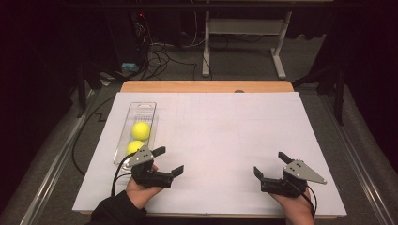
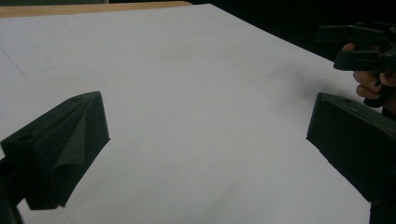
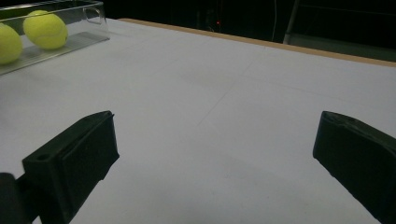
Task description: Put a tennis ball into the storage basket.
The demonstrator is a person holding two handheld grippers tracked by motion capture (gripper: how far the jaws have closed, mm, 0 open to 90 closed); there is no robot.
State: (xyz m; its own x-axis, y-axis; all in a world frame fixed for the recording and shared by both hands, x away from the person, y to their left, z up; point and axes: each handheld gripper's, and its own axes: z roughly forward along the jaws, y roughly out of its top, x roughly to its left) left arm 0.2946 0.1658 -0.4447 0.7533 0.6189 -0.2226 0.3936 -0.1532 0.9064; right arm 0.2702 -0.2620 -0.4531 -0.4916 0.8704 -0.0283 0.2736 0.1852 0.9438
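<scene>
1. The two tennis balls (image 1: 137,138) lie inside the clear tray (image 1: 148,107), which stands near the left edge of the tabletop (image 1: 244,140); one ball touches the other or is just beside it.
2. Your left gripper (image 1: 169,161) rests at the near end of the tray, jaws spread wide, holding nothing.
3. Your right gripper (image 1: 273,165) rests near the front right corner, also spread and empty.
4. I judge that both balls are already placed, or no ball is picked yet; I cannot tell which.

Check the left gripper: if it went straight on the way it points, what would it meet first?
Probably the right gripper, in the person's other hand: it sits ahead of the left gripper across bare white table. Depth is unclear; it may pass beside it.
</scene>
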